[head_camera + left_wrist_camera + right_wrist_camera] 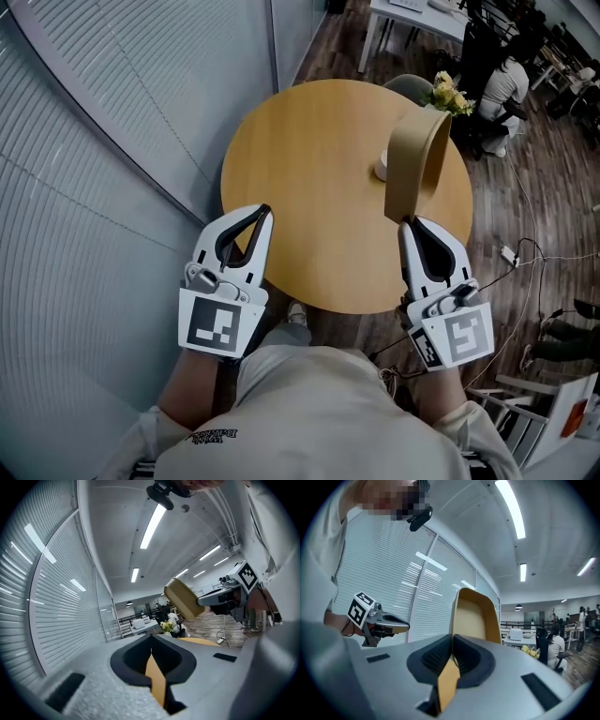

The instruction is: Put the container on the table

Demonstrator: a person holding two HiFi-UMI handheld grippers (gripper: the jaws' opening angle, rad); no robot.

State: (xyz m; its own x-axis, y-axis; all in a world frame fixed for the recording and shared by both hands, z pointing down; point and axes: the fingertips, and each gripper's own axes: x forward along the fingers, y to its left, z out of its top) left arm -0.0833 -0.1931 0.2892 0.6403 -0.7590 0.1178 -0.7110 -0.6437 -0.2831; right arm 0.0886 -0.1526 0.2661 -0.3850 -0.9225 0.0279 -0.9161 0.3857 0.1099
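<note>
— Tan paper container (417, 164): orientation?
— On edge, long axis running straight out from the right claw (405, 222), held clear above the round wooden tabletop (309, 169).
— Claws?
— Right pinched on its near rim. Left claw (265, 212) closed, empty, over the tabletop's near edge.

The container (417, 164) is tan-brown, paler tan inside. The round tabletop (309, 178) is honey-yellow wood. The left gripper (265, 212) and right gripper (406, 225) are white, with black-lined fingers (258, 251) and black-and-white square markers. The flowers (448, 94) are yellow. The floor (525, 187) is dark-brown planks.
</note>
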